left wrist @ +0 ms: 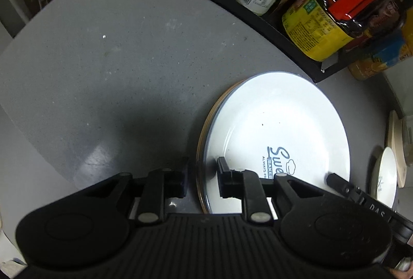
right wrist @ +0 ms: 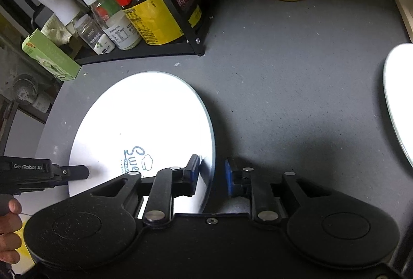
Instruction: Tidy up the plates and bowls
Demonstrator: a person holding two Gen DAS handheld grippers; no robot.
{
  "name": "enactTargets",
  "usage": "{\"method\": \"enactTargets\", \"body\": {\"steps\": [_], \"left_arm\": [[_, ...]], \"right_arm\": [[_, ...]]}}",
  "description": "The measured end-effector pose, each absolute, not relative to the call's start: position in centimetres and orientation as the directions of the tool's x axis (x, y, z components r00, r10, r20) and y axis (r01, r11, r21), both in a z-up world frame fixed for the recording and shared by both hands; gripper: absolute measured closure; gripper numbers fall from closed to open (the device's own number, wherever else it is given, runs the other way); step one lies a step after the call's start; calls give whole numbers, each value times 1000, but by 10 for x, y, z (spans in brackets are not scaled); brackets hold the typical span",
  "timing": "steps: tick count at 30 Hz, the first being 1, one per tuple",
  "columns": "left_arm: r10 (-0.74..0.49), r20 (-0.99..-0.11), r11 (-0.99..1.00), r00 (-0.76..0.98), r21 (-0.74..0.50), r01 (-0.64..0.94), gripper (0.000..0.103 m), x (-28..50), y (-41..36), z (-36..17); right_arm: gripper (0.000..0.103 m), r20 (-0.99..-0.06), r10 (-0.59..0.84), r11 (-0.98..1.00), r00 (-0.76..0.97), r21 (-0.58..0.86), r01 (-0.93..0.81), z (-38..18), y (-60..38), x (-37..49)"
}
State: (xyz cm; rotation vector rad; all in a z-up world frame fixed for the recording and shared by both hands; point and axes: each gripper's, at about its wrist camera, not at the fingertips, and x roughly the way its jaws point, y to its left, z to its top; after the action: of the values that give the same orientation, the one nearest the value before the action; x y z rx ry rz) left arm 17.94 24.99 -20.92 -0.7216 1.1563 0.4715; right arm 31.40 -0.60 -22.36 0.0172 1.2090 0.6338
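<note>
so the white bakery plate point(right wrist: 144, 124) sits stacked on the grey counter point(right wrist: 284, 72), both my grippers straddling opposite rims, left gripper point(left wrist: 202, 175) and right gripper point(right wrist: 213, 175) open, neither clamped yet.

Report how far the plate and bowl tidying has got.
Done: the logo plate already lies on another, brown-rimmed dish. In hand: the left gripper and right gripper each straddle its rim, fingers open, nothing gripped. Left: a small white dish and another white dish sit apart, unstacked.
</note>
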Motion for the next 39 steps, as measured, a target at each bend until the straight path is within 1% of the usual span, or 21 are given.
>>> {"method": "enactTargets", "body": {"steps": [2,4,7,8,10,11,13,15,18,19,25,31,39], "left_arm": [[-20,-941,701,338,-254,-666,81,183,250,-210],[-10,-947,708,322,-234,-666,81,187,249,-208],[23,-952,718,304,-196,-668,81,193,248,-198],[30,-950,720,309,-194,-667,80,196,248,-194],[44,-950,718,309,-185,-671,77,201,247,-186],[53,-950,719,308,-178,-672,75,205,246,-182],[73,-948,726,309,-162,-669,69,212,242,-174],[103,-942,738,319,-143,-659,58,220,236,-165],[120,-933,763,339,-132,-632,49,232,223,-154],[115,-932,770,343,-134,-624,49,235,220,-152],[74,-925,821,373,-155,-549,46,262,185,-143],[14,-919,879,393,-176,-443,46,289,138,-143],[-52,-915,921,400,-199,-336,46,319,94,-143]], "right_arm": [[70,-858,474,828,199,356,-434,-221,-10,315],[54,-850,488,824,201,372,-427,-216,-14,315],[43,-834,511,816,209,395,-423,-206,-18,317],[41,-831,514,816,211,399,-419,-204,-20,318],[34,-826,519,818,221,403,-411,-197,-24,321],[33,-823,520,819,230,403,-408,-194,-27,322],[24,-815,522,822,253,402,-403,-186,-33,324],[19,-806,523,827,277,401,-394,-179,-41,326],[14,-796,518,839,313,400,-370,-167,-56,330],[11,-791,516,843,329,401,-359,-163,-62,331],[7,-771,481,874,417,386,-295,-145,-101,340],[7,-765,439,898,471,378,-224,-138,-136,345],[6,-769,378,922,515,362,-136,-133,-173,350]]}}
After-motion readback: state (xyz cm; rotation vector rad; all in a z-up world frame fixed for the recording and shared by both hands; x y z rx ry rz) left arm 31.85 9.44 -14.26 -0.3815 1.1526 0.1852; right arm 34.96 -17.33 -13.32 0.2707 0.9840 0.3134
